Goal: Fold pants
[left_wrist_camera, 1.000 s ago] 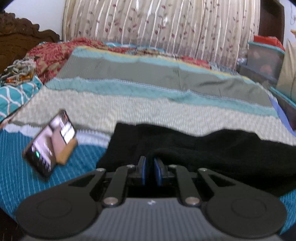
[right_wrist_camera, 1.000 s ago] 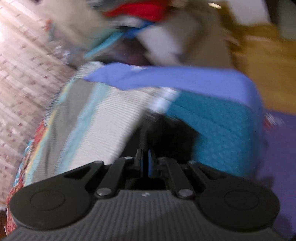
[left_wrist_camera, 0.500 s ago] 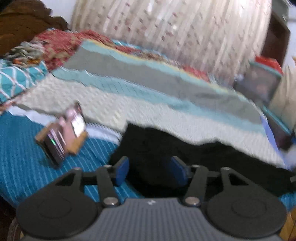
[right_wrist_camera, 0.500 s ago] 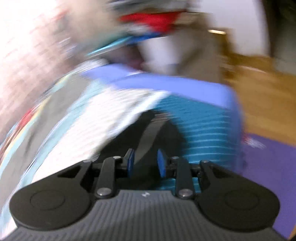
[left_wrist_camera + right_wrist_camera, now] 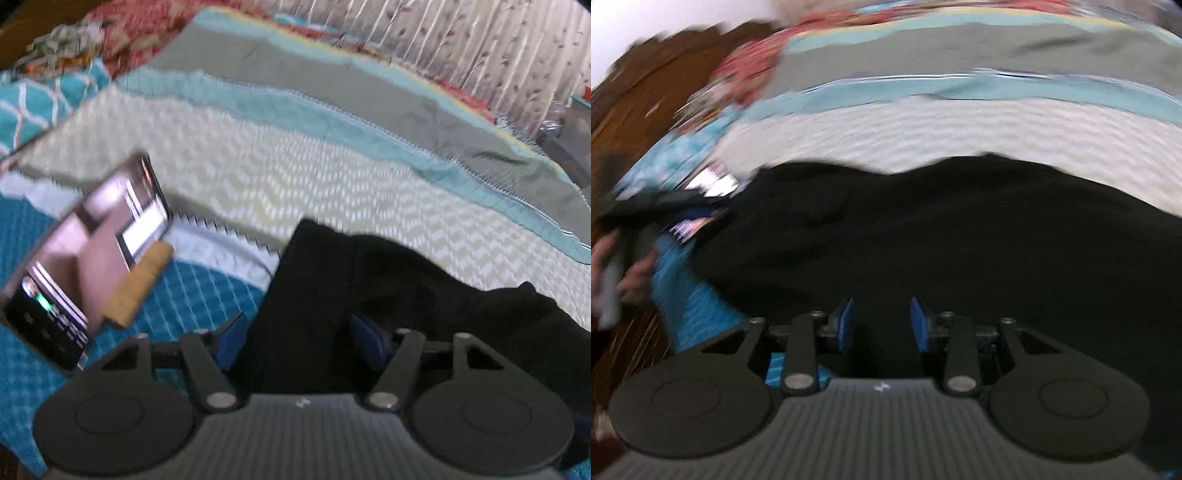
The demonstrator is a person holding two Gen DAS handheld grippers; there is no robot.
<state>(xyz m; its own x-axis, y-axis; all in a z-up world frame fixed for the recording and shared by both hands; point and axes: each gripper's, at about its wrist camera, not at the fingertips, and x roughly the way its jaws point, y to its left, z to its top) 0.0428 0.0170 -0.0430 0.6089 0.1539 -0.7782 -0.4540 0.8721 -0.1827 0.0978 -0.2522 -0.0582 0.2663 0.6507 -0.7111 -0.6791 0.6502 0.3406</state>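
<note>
From the left wrist, the black pants (image 5: 369, 295) lie rumpled on the striped bedspread (image 5: 295, 173), beside a propped phone (image 5: 85, 251); the left gripper (image 5: 295, 339) is opening, cloth between unpressed pads. From the right wrist, the pants (image 5: 923, 229) spread dark and wide; the right gripper (image 5: 882, 325) is opening over them, gripping nothing.

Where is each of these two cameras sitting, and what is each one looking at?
Left wrist: on the left gripper, looking down over the black pants at the striped bedspread and a propped phone; its jaws are opening.
Right wrist: on the right gripper, looking down over the pants; its jaws are opening, and a hand shows at left.
Shared: pants, bedspread, phone.
</note>
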